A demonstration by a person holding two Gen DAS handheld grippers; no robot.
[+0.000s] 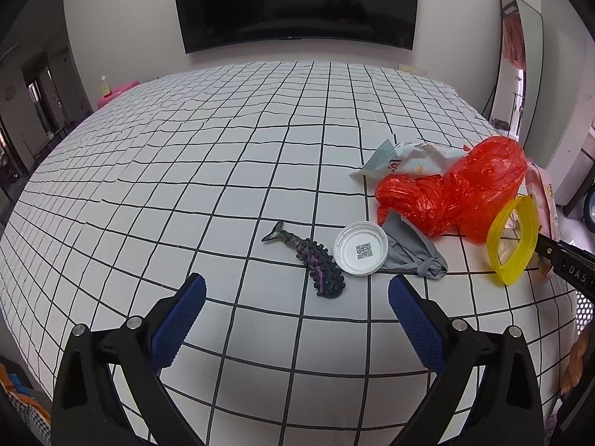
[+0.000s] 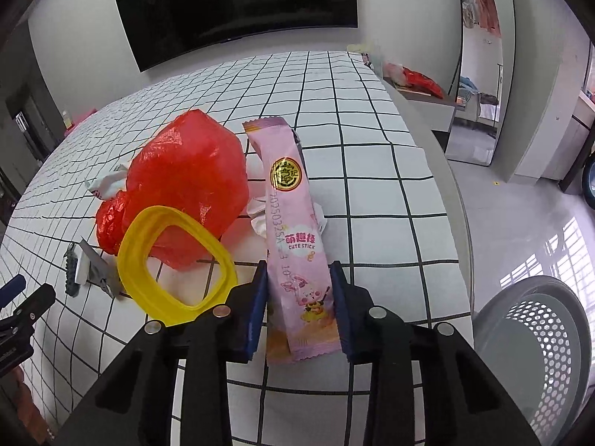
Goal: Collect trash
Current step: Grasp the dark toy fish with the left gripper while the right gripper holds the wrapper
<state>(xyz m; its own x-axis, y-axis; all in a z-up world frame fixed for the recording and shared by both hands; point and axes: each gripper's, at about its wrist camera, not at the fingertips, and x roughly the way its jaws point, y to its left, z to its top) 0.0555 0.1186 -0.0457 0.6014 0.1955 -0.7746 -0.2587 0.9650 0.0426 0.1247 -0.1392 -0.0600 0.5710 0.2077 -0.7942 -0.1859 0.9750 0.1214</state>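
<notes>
In the right wrist view my right gripper is shut on a long pink snack wrapper, with both blue pads pressed against its lower sides. A yellow plastic ring lies just left of it, in front of a crumpled red plastic bag. My left gripper stands open above the sheet with nothing between its fingers. Just beyond it lie a dark studded toy, a white round lid and a knotted grey cloth. A white crumpled wrapper sits behind the red bag.
Everything lies on a bed with a white sheet with a black grid. A grey perforated basket stands on the floor off the bed's right edge. A dark TV hangs on the far wall, with a tall mirror to its right.
</notes>
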